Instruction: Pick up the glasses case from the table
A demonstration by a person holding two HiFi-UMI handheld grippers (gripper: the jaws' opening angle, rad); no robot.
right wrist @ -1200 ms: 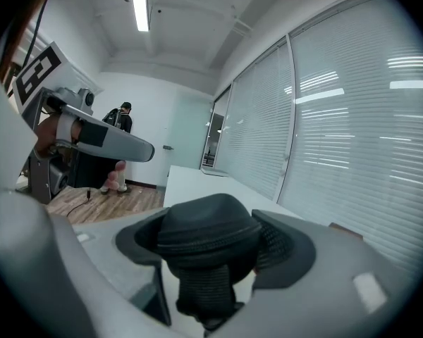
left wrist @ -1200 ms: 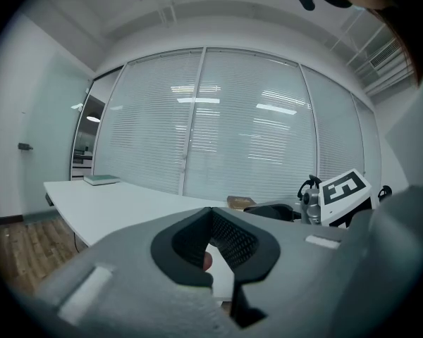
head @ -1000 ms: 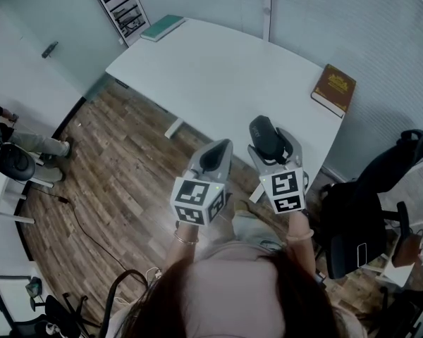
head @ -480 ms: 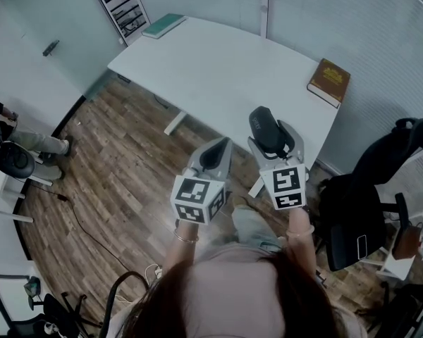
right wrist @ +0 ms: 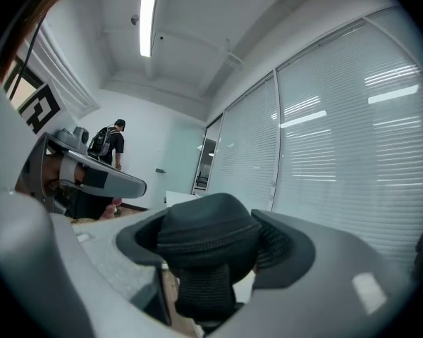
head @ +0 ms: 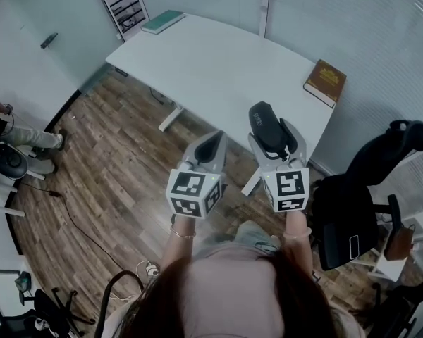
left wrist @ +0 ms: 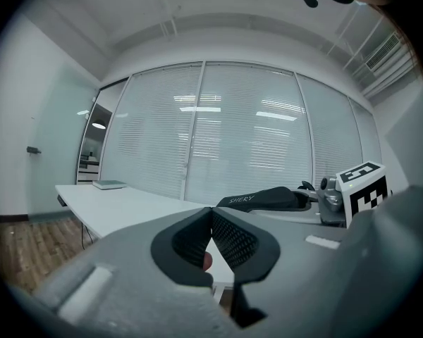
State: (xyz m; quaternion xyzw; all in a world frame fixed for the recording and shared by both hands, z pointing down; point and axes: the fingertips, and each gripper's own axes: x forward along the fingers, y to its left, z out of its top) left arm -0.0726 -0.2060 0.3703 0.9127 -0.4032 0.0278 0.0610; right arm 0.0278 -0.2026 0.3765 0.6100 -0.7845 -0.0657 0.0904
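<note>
The black glasses case (head: 265,125) is held above the floor, off the front edge of the white table (head: 218,69), and my right gripper (head: 273,141) is shut on it. In the right gripper view the case (right wrist: 206,243) fills the space between the jaws. My left gripper (head: 210,146) hangs beside it to the left, shut with nothing in it. In the left gripper view its pads (left wrist: 229,239) meet, and the case (left wrist: 264,199) shows to the right along with the other gripper's marker cube.
A brown book (head: 324,83) lies at the table's right end and a green book (head: 162,21) at its far corner. A black office chair (head: 366,196) stands right of me. A seated person (head: 7,136) is at the left edge, with wood floor below.
Both grippers stay shut and the case stays held. The table and the brown book have slid slightly up and away in the head view, and the left gripper has dropped a little.
</note>
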